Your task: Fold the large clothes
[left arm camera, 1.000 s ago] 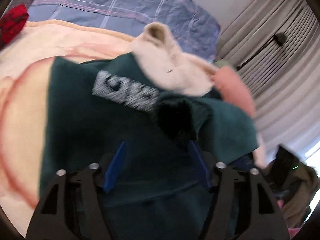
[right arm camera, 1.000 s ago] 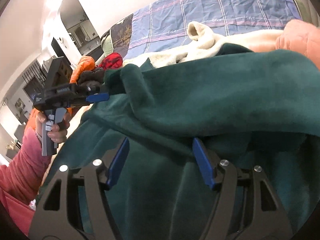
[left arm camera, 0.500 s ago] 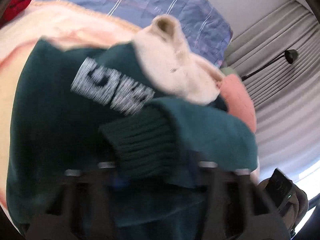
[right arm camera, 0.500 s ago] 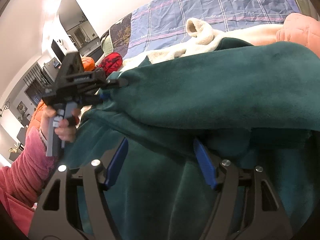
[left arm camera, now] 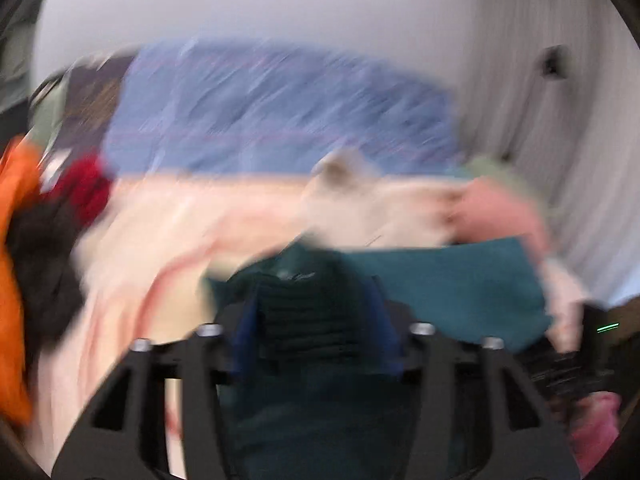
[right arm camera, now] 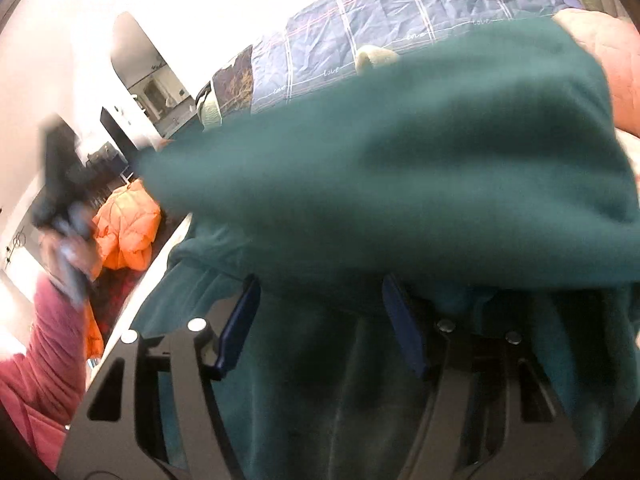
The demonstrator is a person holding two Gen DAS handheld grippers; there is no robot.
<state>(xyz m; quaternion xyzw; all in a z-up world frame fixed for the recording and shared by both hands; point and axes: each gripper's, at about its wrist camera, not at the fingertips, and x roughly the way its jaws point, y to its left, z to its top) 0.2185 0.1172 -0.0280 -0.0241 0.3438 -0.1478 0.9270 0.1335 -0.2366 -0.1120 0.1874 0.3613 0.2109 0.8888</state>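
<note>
- The left hand-held gripper (left arm camera: pixel 316 320), its jaws just reopening, has the green sweater's (right arm camera: pixel 400 168) ribbed cuff (left arm camera: pixel 312 316) between them.
- The right hand-held gripper (right arm camera: pixel 320 320) gapes over soft green fleece.

- Soft, matt fleece: teal sweatshirt (right arm camera: pixel 420 160), ribbed knit at its cuff (left arm camera: pixel 316 316) between the left gripper (left arm camera: pixel 316 320) pads.
- Matt black plastic, blue pads, shiny metal screws: right gripper (right arm camera: pixel 320 320).
- Puffy, slightly glossy quilted cloth: orange jacket (right arm camera: pixel 128 228), left of it.
- Creased woven cloth: blue checked bedsheet (right arm camera: pixel 380 12) beyond.
</note>
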